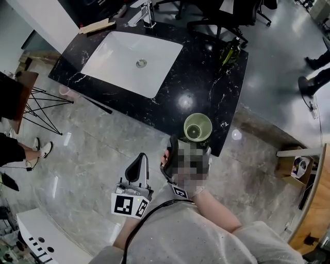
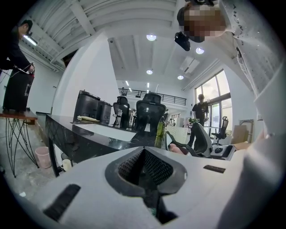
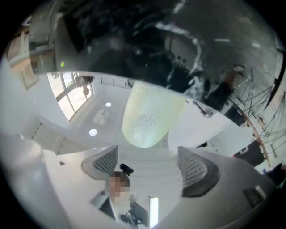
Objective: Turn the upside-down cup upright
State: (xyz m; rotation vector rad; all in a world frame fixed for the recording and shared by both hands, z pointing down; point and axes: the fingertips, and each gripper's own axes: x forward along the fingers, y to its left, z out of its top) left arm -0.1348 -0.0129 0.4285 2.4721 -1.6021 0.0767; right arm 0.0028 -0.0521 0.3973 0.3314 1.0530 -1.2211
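A pale green cup (image 1: 198, 127) stands upright, mouth up, at the near edge of the black marble counter (image 1: 206, 87). My right gripper (image 1: 191, 147) is just in front of it, open, partly under a mosaic patch. In the right gripper view the picture is turned over: the cup (image 3: 149, 116) hangs from the counter, ahead of the gripper (image 3: 147, 154), and the spread pads (image 3: 193, 167) do not touch it. My left gripper (image 1: 138, 167) is lower and to the left over the floor, shut and empty; its view shows the jaws (image 2: 144, 154) meeting.
A white sink (image 1: 98, 67) with a faucet (image 1: 147, 13) is set in the counter. A green bottle (image 1: 230, 51) stands at its far right, office chairs (image 1: 227, 15) behind. A wire-legged stand (image 1: 41, 103) and a person's feet are at the left, a box (image 1: 296, 165) at the right.
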